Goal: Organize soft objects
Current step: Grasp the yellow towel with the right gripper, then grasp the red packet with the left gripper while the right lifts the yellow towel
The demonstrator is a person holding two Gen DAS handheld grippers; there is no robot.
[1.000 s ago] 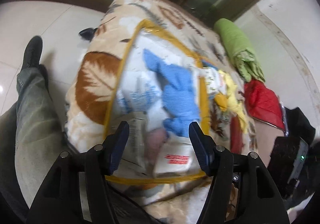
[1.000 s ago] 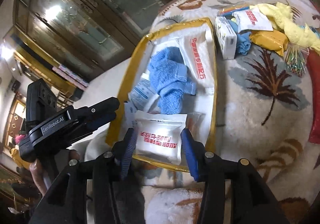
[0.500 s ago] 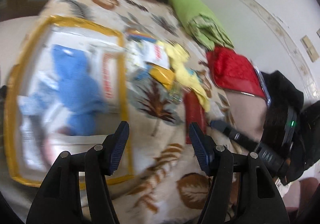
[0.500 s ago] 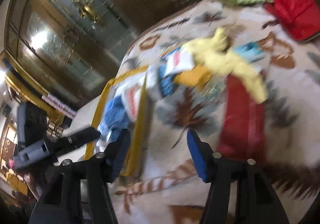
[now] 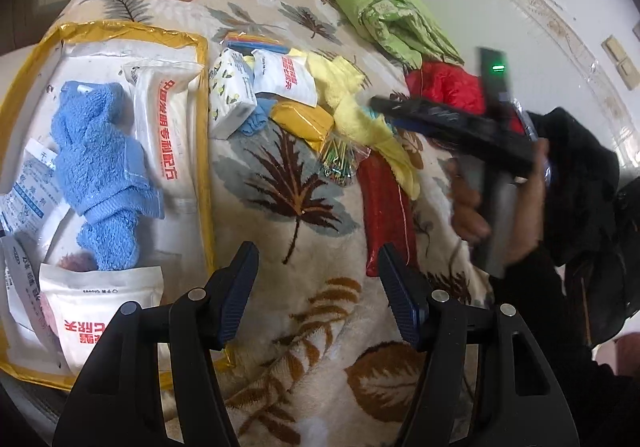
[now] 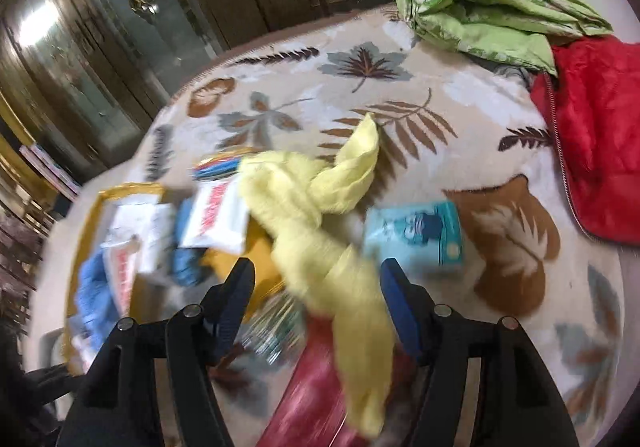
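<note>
A clear storage bag with a yellow rim [image 5: 204, 151] lies on the leaf-patterned blanket [image 5: 304, 311] and holds a blue towel [image 5: 100, 175] and several white packets. Beside it lie a tissue pack [image 5: 232, 95], a white packet [image 5: 286, 77], a yellow pouch [image 5: 302, 121], a yellow cloth [image 5: 360, 115] and a red packet [image 5: 386, 215]. My left gripper [image 5: 318, 287] is open and empty above the blanket. My right gripper [image 6: 318, 303] is open, just over the yellow cloth [image 6: 320, 231], and shows in the left wrist view [image 5: 384, 107].
A folded green quilt [image 6: 480, 11] and a red jacket [image 6: 600, 135] lie at the far side. A light blue box [image 6: 416, 235] sits right of the yellow cloth. Wooden glass-door cabinets [image 6: 120, 7] stand behind. A black garment [image 5: 584, 183] lies at the right.
Both grippers have swung right, away from the bag. The right gripper has moved from the white packet in the bag to over the yellow cloth.
</note>
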